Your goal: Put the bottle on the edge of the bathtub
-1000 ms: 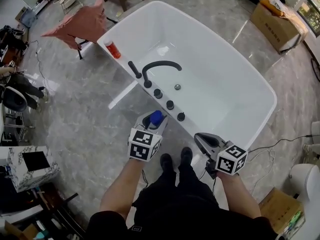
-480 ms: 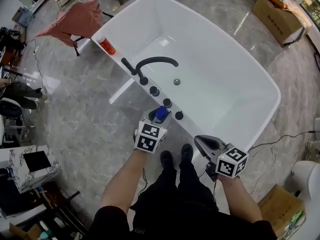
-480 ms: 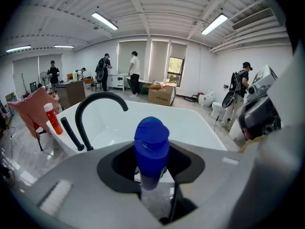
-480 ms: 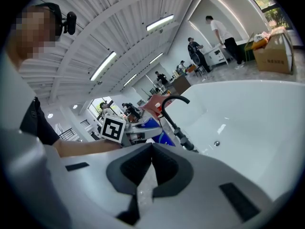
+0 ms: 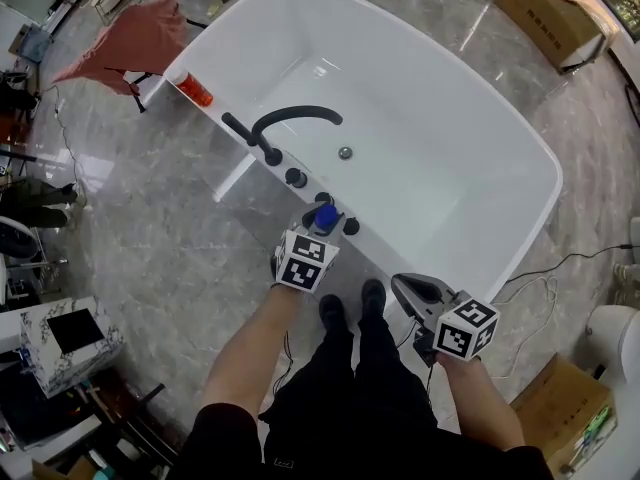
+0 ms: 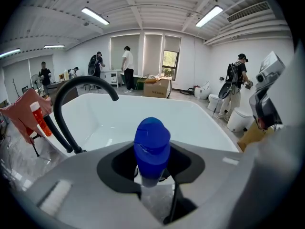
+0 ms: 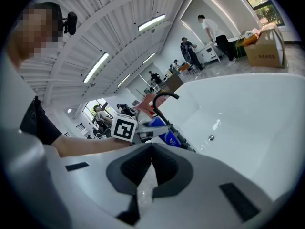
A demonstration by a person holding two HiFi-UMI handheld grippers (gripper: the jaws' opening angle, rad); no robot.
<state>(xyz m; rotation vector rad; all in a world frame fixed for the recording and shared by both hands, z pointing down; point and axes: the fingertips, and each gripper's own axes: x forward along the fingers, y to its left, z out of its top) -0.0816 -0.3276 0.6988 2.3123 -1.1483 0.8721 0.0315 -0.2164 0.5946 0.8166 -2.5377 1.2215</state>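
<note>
Bottle (image 6: 152, 144) pinched upright in left gripper (image 5: 318, 226), jaws spread wide about its body, blue cap uppermost, long axis vertical. Held at centre of the head view, over the near rim of the bathtub (image 5: 450, 118), just beside the lowest black knob (image 5: 350, 226) and below the curved faucet (image 5: 290, 120). Contact between base and rim not determinable. Rim ledge judged to lie straight beneath the load; coming move judged a short vertical lowering, then release. Right gripper (image 7: 151, 151) pressed together, nothing between jaws, at lower right outside the tub wall, farther from the spot. Noted also: red bottle (image 5: 192, 88) upright on rim at upper left, well apart.
</note>
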